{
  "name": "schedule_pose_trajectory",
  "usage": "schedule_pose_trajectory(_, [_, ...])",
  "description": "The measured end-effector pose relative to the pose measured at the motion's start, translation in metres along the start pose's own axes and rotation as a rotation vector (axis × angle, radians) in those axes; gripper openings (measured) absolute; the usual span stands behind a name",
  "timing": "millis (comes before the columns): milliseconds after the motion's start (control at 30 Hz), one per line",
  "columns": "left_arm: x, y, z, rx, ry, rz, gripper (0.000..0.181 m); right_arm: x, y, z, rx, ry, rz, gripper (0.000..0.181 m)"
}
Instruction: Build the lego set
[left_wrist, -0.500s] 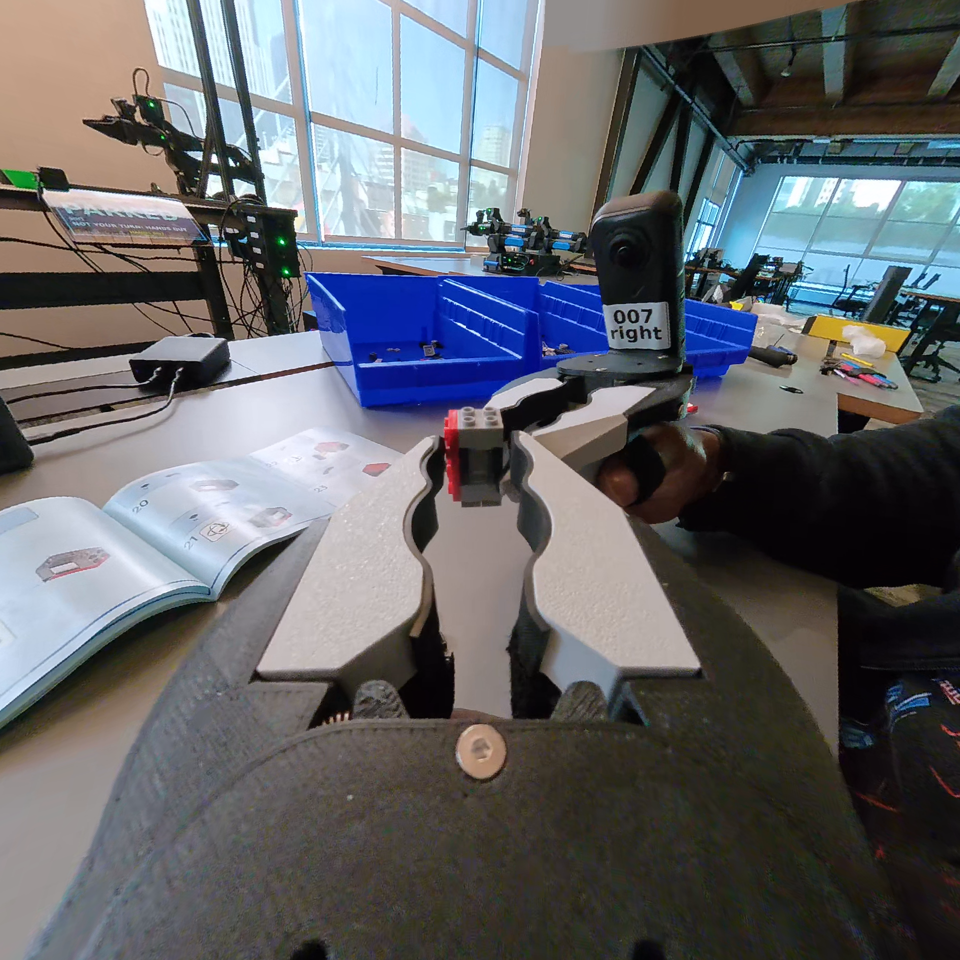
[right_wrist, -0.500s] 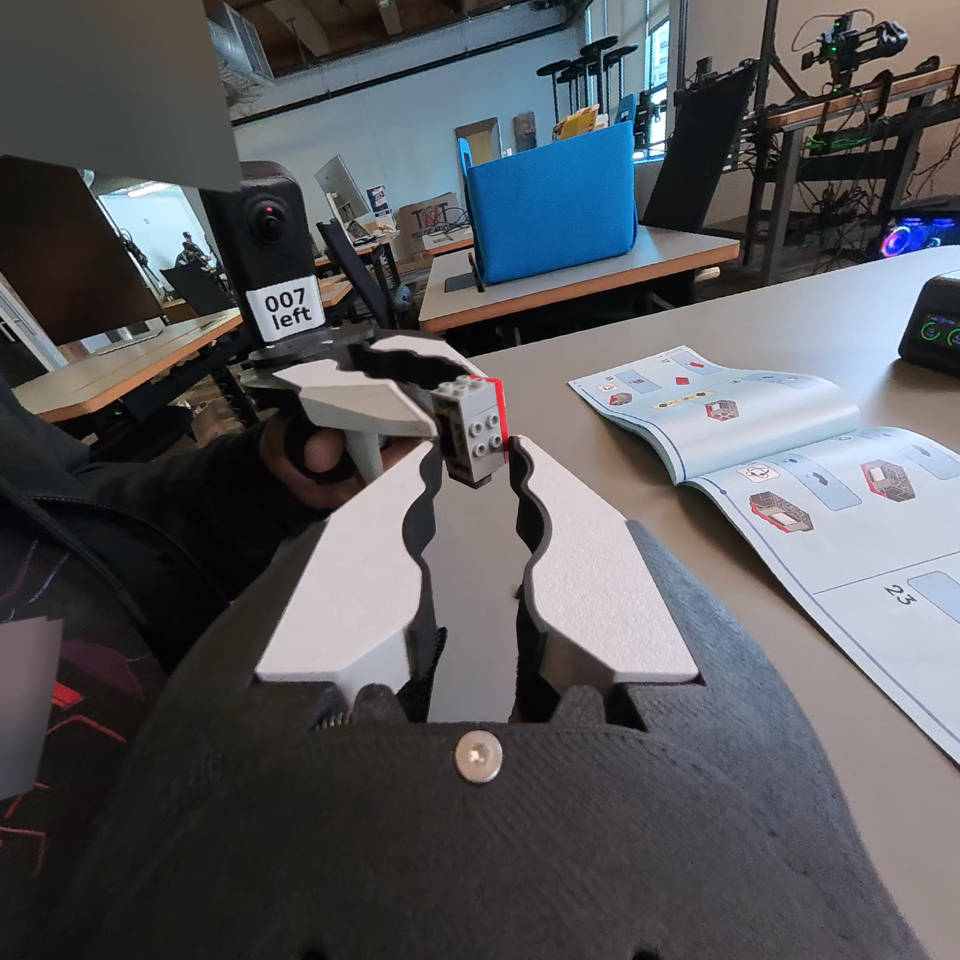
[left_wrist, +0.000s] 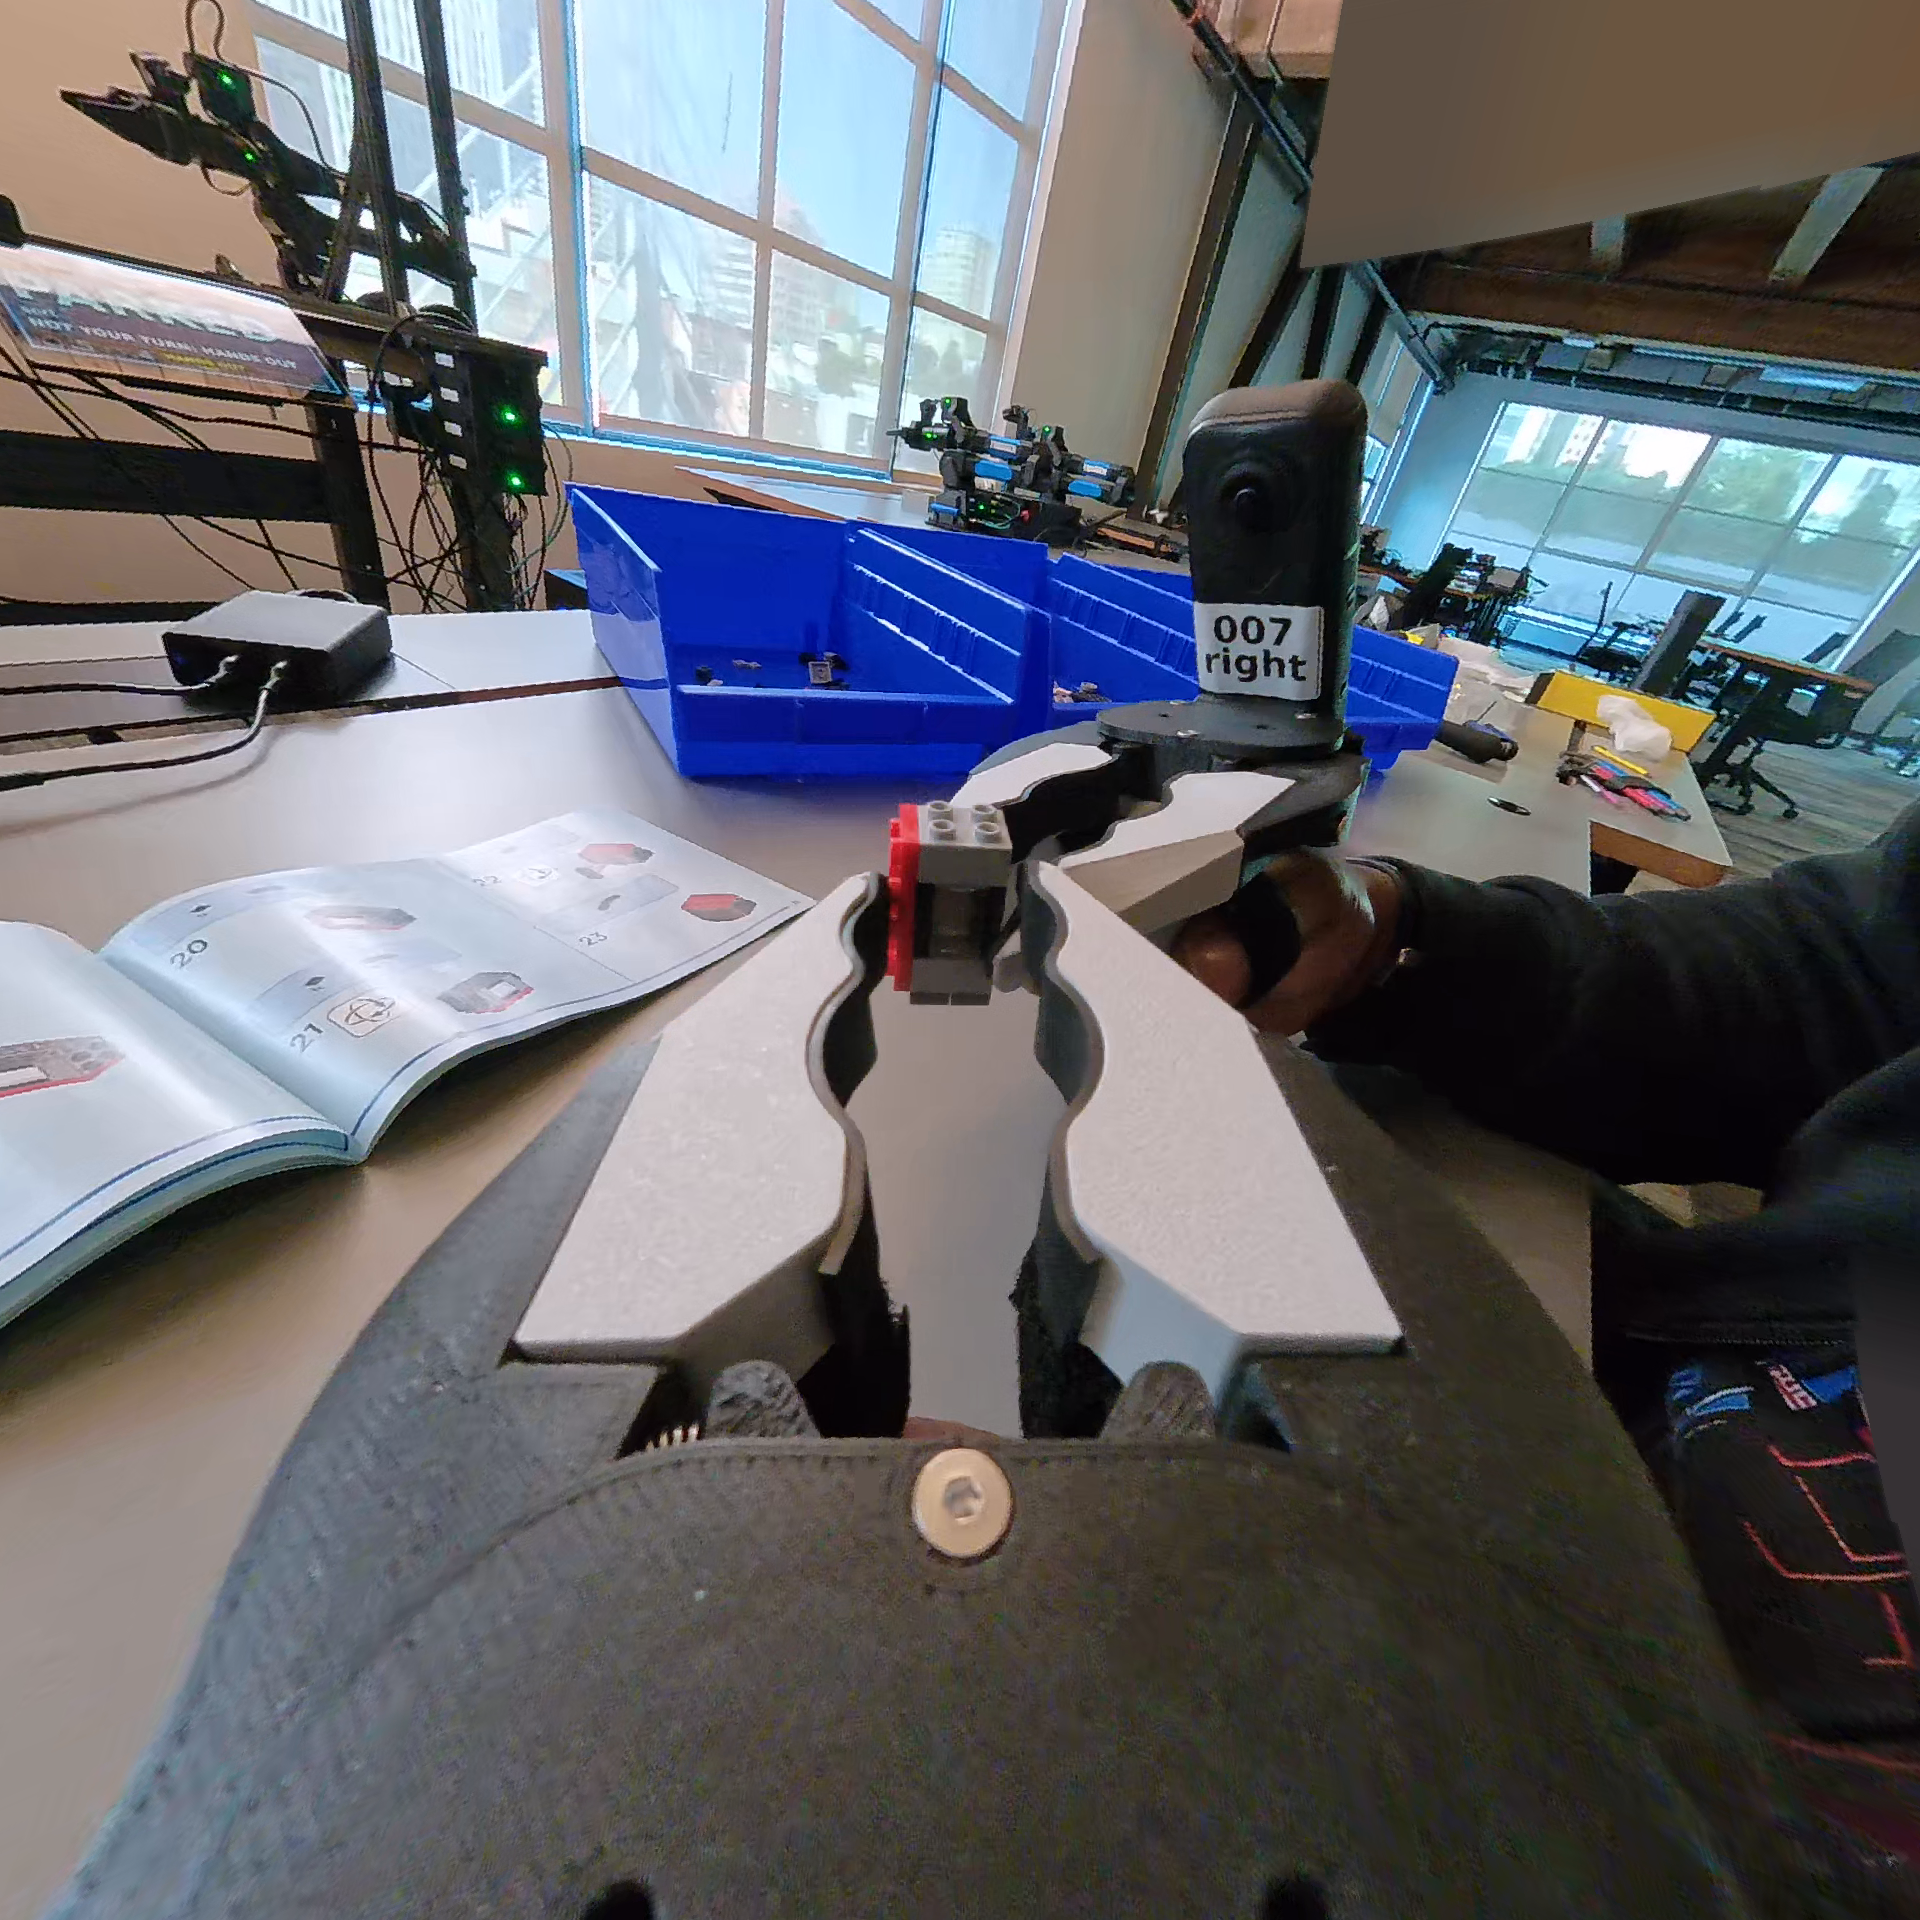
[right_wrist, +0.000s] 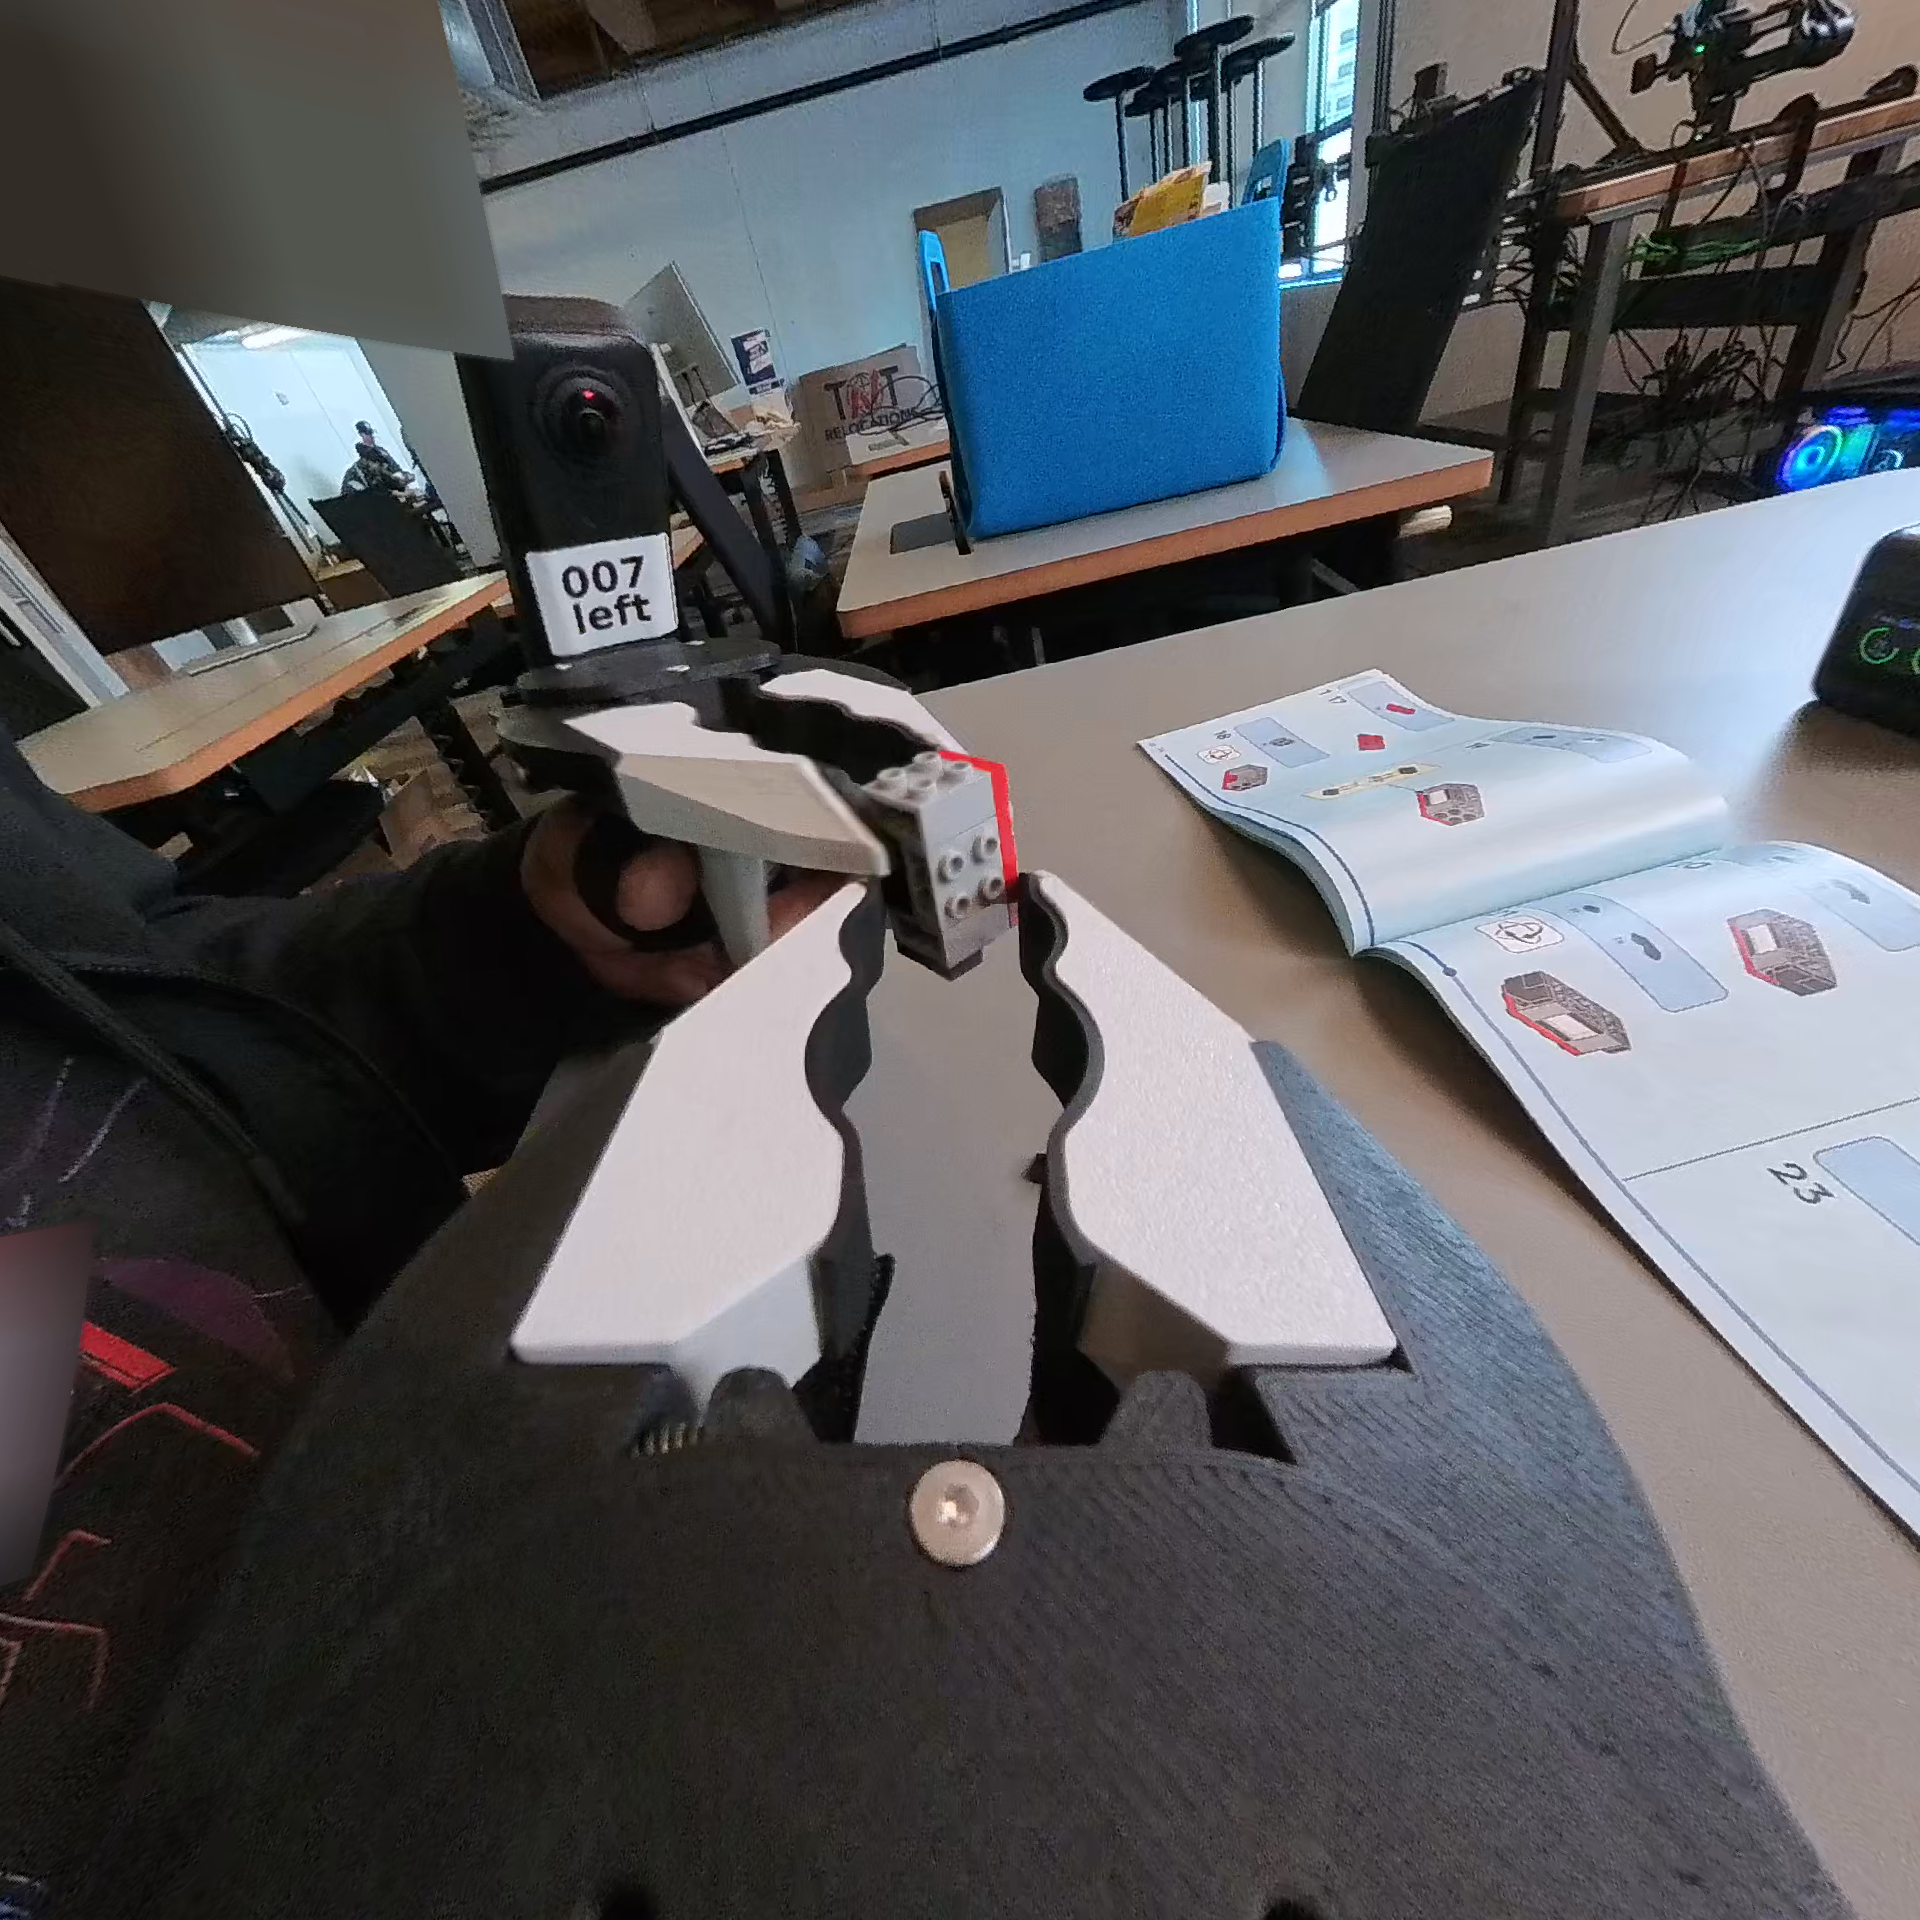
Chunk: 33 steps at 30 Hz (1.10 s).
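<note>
A small grey-and-red lego assembly is held above the grey table between two handheld grippers. It is pinched at the fingertips of the left gripper, the red plate pressed against the left finger. The right gripper is met from the far right, its own fingers set around the same piece; whether they clamp it cannot be told. An open instruction booklet is laid at left, blue parts bins beyond.
</note>
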<state>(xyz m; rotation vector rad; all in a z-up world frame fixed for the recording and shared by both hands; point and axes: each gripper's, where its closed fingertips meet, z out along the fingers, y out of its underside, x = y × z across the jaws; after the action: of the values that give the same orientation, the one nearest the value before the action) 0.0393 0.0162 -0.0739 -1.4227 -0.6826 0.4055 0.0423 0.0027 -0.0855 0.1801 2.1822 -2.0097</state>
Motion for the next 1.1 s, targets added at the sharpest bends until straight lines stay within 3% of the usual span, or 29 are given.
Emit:
schedule_pose_trajectory(333, [-0.009,-0.001,-0.002,0.023,-0.036,-0.021,0.022,0.008,0.001,-0.003,-0.008,0.013,0.052,0.032])
schedule_pose_trajectory(633, [-0.025,-0.008,-0.013,0.076,-0.059,-0.086,0.022,0.039,0.005,-0.021,-0.036,0.121,0.096,0.032])
schedule_pose_trajectory(933, [-0.054,-0.018,-0.028,0.245,-0.029,-0.525,0.022,0.042,0.005,-0.022,-0.031,0.119,0.136,0.030])
schedule_pose_trajectory(1100, [-0.070,-0.029,-0.041,0.441,0.039,-0.805,0.022,0.043,0.004,-0.023,-0.020,0.113,0.159,0.029])
